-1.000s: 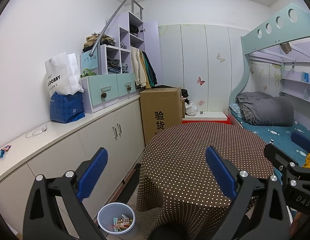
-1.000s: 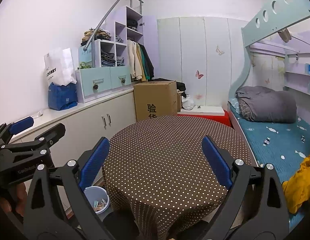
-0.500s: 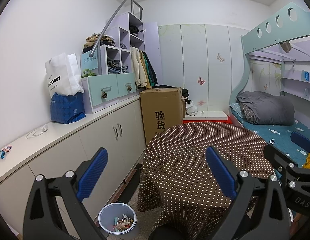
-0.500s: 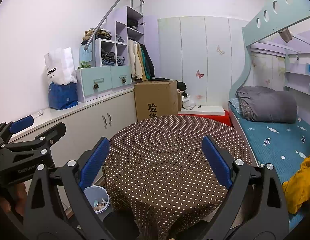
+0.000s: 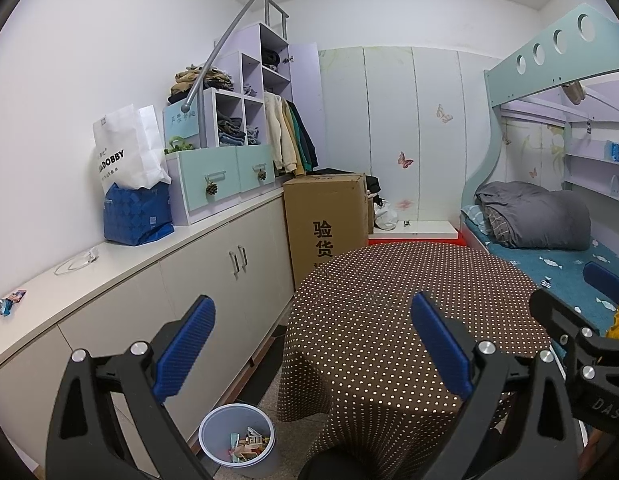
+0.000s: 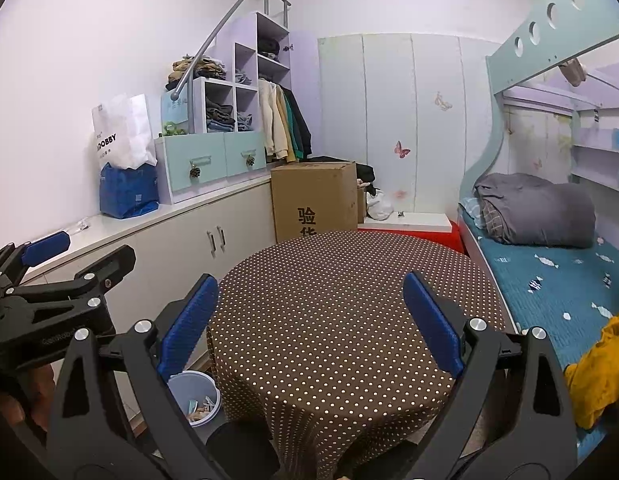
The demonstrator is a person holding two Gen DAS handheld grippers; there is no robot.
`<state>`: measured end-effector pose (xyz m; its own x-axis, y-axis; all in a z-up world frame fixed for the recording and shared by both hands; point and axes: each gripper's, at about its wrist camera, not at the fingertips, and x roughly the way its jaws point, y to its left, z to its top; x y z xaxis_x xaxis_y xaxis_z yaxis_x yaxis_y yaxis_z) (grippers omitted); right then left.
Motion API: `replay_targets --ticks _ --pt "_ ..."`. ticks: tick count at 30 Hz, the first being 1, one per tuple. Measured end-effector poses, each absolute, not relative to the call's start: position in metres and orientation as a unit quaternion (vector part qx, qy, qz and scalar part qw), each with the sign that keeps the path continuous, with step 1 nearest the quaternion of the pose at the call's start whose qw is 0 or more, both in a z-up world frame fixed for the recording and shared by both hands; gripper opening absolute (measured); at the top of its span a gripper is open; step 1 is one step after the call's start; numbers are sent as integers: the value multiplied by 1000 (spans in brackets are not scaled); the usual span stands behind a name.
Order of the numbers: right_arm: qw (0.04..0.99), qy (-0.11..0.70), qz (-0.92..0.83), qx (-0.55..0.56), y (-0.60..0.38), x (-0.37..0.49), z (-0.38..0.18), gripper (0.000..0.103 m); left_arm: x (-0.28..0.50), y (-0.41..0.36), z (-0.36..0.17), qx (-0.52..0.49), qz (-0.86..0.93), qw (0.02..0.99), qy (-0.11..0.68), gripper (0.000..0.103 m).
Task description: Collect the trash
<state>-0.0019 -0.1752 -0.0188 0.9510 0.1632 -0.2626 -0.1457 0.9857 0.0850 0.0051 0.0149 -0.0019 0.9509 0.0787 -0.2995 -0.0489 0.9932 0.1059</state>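
Hovering: left gripper, released, nothing between pads; right gripper, likewise spread
Table: polka-dot cloth
Bin: on floor beside table; scraps inside

A pale grey-blue round bin stands upright on the floor, between the white cabinet front and the draped edge of the polka-dot tablecloth. It is open-topped and holds a loose heap of trash: scraps of paper and wrappers in teal, pink and tan. On the countertop's near end lies a small crumpled wrapper, blue and pink.
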Motion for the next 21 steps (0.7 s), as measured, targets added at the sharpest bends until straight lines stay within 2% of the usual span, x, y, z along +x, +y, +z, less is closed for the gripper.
replay_targets --ticks 21 --pt "985 146 90 31 -170 16 -32 92 32 21 -12 50 48 983 168 96"
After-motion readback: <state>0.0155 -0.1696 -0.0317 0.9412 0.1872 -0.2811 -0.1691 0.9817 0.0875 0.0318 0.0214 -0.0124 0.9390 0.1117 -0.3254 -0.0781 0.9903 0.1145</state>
